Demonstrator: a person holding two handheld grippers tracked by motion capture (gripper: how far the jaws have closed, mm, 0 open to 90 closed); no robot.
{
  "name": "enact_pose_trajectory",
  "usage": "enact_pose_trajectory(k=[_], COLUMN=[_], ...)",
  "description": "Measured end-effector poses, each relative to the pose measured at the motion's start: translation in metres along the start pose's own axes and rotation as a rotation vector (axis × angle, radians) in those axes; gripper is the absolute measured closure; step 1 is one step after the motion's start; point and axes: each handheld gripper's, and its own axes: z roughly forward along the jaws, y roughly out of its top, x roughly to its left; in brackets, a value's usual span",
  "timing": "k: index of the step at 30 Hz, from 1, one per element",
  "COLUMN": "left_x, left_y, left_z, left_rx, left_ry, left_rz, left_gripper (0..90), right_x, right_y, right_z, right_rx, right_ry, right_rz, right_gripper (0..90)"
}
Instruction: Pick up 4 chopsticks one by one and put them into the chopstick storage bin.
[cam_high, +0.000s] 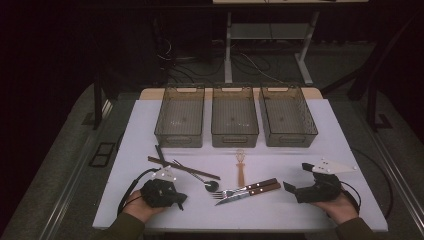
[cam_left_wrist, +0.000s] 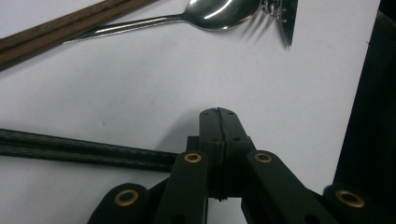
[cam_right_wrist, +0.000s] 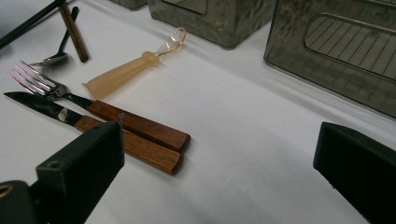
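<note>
My left gripper (cam_high: 179, 199) rests on the white table (cam_high: 280, 212) at the front left; its jaws (cam_left_wrist: 218, 113) are shut with nothing between them. Beyond its tip lie a steel spoon (cam_left_wrist: 223, 12), brown chopsticks (cam_left_wrist: 56, 29) and black chopsticks (cam_left_wrist: 70, 150). My right gripper (cam_high: 298, 177) sits at the front right, open wide and empty (cam_right_wrist: 219, 154). A fork (cam_right_wrist: 116, 114) and a knife (cam_right_wrist: 133, 145), both wooden-handled, lie side by side to its left. A small utensil with a tan handle (cam_right_wrist: 123, 71) lies beyond them.
Three empty translucent bins (cam_high: 179, 116) (cam_high: 234, 116) (cam_high: 287, 115) stand in a row along the table's far side. Cables trail from both grippers. Beyond the table, floor cables and the legs of another table are visible in the dark.
</note>
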Motion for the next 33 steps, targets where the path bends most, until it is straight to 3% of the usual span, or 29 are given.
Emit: enact_pose_trajectory(k=[19, 33], left_x=[-0.003, -0.001], left_y=[-0.01, -0.018], left_z=[-0.008, -0.017], left_rx=[0.007, 0.015], left_ry=[0.006, 0.039], left_rz=[-0.026, -0.036], left_gripper=[89.9, 90.0], right_x=[0.0, 0.0], right_y=[0.0, 0.0], right_z=[0.0, 0.0], right_rx=[0.001, 0.002], right_ry=[-0.002, -0.002], right_rz=[0.0, -0.001], right_gripper=[1.5, 1.6])
